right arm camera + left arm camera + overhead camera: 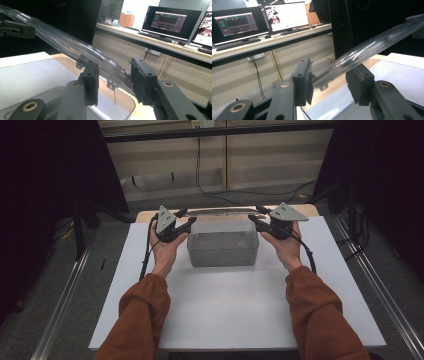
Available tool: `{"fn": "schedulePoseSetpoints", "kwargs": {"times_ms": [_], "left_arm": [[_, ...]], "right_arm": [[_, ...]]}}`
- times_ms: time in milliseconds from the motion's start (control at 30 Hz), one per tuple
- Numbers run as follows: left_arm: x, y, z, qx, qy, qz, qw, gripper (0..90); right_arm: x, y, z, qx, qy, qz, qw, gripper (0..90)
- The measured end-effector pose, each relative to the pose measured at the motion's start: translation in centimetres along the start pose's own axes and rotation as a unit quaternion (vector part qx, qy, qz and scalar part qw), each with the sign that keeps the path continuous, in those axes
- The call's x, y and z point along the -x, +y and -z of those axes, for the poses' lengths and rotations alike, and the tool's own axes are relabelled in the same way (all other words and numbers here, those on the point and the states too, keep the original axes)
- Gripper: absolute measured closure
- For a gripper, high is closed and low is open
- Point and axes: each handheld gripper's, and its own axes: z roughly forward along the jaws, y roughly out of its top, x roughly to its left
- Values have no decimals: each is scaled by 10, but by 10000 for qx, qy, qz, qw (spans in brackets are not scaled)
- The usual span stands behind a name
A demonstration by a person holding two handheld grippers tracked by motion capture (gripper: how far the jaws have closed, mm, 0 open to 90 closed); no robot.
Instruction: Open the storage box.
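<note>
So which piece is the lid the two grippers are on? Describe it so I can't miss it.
On the white table stands a clear plastic box. The lid is the thin, see-through sheet raised along the box's far edge, between the left gripper and right gripper. Unlike the box, it is flat and glossy.

Lab, monitors (259, 21) on bench (272, 43), rails
</note>
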Motion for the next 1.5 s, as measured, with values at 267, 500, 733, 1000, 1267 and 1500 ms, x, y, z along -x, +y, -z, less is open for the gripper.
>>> {"fn": "schedulePoseSetpoints", "kwargs": {"times_ms": [267,500,733,1000,1267,1500], "left_arm": [[-3,0,-6,-22,35,-8,10000,569],[-7,-2,-9,-93,27,-67,9999,589],[-10,1,-12,-79,49,-37,9999,599],[-13,3,-15,-69,73,-34,9999,623],[-16,3,-17,-53,72,-2,10000,636],[-19,4,-22,-68,140,-10,9999,625]], "right_arm": [[4,-1,-4,-6,-45,-17,10000,554],[7,-6,-7,-50,-28,-29,10000,585],[12,-7,-11,-21,-75,-47,10000,626],[14,-1,-19,-12,-87,-49,9999,578],[19,-4,-27,-66,-80,-102,9999,592],[22,-5,-30,-4,-71,-142,9999,639]]}}
